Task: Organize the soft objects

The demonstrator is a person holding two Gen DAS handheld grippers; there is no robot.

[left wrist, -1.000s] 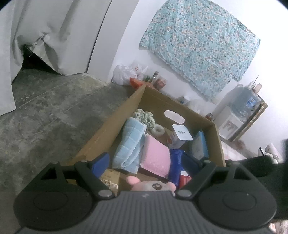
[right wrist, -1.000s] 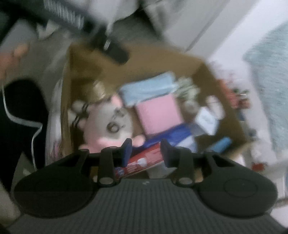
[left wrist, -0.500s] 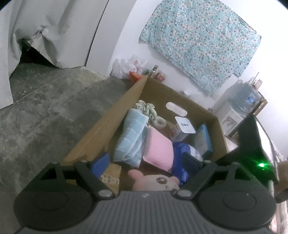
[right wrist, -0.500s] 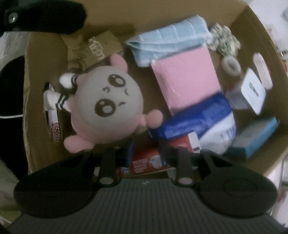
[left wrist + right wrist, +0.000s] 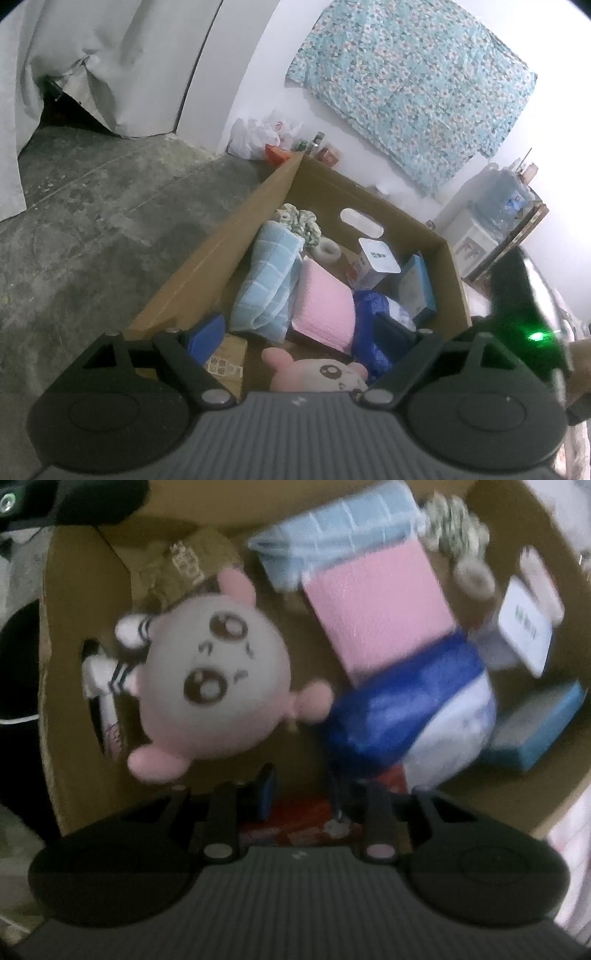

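Left tool [image 5: 301, 334] wide open, empty, hovering over near end of cardboard box [image 5: 207, 254] on floor. Right tool [image 5: 303, 794] pointing down into box, jaws narrow, apparently gripping nothing; blur hides the tips. Pink plush toy [image 5: 210, 686] lies face-up in box beside pink pack [image 5: 380, 609], blue towel [image 5: 269, 280], blue pouch [image 5: 410, 709].

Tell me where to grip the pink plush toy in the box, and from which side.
Grip the pink plush toy across its round head, coming straight down from above. It lies face up on the cardboard box floor with bare floor around most of it; the small ears and paws give less to pinch.
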